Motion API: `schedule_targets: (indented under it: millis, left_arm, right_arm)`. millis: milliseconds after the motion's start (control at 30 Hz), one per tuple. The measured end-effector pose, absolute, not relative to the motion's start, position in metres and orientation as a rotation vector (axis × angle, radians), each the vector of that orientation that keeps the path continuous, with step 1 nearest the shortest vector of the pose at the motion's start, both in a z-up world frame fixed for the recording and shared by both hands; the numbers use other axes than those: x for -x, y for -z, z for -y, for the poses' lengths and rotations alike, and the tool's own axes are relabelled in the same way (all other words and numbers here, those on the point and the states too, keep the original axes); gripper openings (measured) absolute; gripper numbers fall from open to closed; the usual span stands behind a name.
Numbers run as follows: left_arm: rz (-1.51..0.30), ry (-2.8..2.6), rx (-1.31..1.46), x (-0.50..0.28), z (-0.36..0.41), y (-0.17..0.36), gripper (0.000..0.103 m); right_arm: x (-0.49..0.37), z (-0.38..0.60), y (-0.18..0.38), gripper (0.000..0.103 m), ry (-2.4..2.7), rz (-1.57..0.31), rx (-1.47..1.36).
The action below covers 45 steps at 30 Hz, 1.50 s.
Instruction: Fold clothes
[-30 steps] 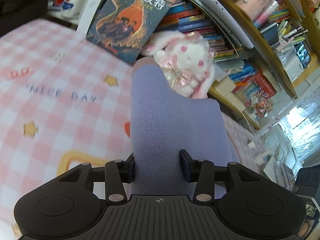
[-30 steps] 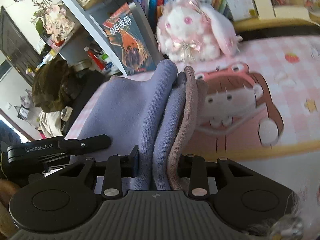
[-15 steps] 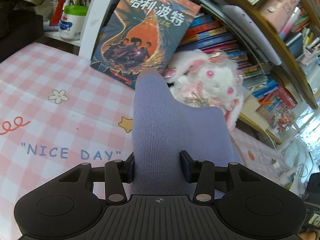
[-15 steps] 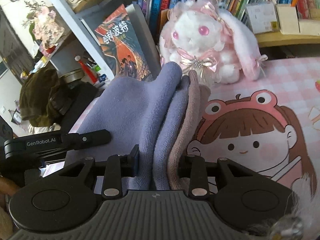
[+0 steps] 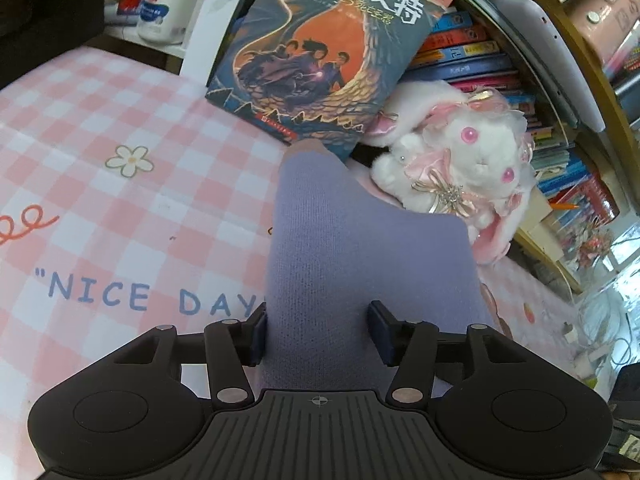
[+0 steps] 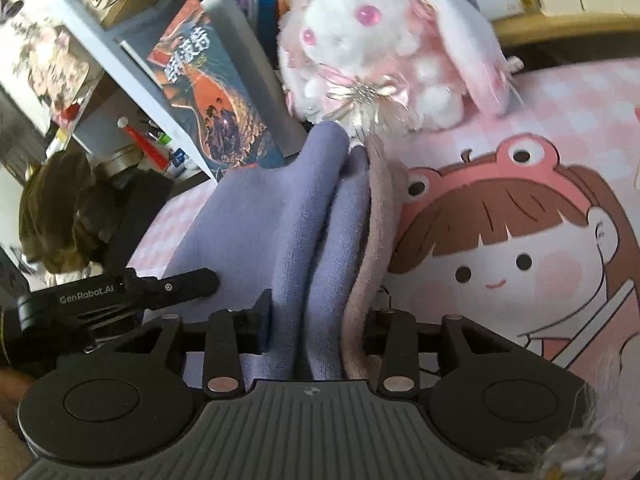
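One lilac garment [image 5: 360, 260] sits between the jaws of left gripper [image 5: 318, 332] and right gripper [image 6: 316, 320]; both pairs just opened, loose

The left gripper [image 5: 318, 330] has just been opening, lavender knit garment [image 5: 360, 264] between its jaws. Beyond the garment lean a Harry Potter book [image 5: 320, 52] and white plush bunny [image 5: 460, 164].
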<state>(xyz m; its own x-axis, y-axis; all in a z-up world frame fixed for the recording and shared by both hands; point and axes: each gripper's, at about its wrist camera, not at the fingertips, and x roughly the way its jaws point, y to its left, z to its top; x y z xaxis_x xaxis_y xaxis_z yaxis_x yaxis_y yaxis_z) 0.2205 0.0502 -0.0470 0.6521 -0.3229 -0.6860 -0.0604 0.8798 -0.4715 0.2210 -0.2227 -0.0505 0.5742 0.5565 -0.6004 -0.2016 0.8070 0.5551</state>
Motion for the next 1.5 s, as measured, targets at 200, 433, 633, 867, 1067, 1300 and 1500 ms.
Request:
schedule_targets:
  millis: [200, 433, 633, 867, 1067, 1300, 1500]
  left_arm:
    - [-0.842, 0.162, 0.473, -0.212, -0.056, 0.035, 0.055]
    - [-0.731, 0.164, 0.334, -0.165, -0.056, 0.012, 0.064]
    - [-0.731, 0.108, 0.087, -0.12, -0.038, 0.011, 0.071]
    - [-0.731, 0.091, 0.019, -0.077, -0.028, 0.022, 0.077]
    - [-0.699, 0.076, -0.005, -0.059, -0.024, 0.021, 0.079]
    - [-0.711, 0.023, -0.042, -0.048, -0.018, 0.024, 0.094]
    - [-0.696, 0.015, -0.063, -0.041, -0.014, 0.021, 0.096]
  right_arm:
    - [-0.208, 0.216, 0.038, 0.065, -0.39, -0.867, -0.369]
    - [-0.157, 0.222, 0.017, 0.079, -0.266, -0.778, -0.257]
    - [-0.106, 0.212, 0.008, 0.085, -0.156, -0.727, -0.13]
    - [-0.066, 0.197, 0.011, 0.089, -0.055, -0.726, -0.048]
    - [-0.046, 0.193, 0.012, 0.095, -0.003, -0.717, -0.027]
    - [-0.032, 0.19, 0.013, 0.099, -0.009, -0.718, -0.018]
    - [-0.028, 0.19, 0.012, 0.099, -0.012, -0.722, -0.02]
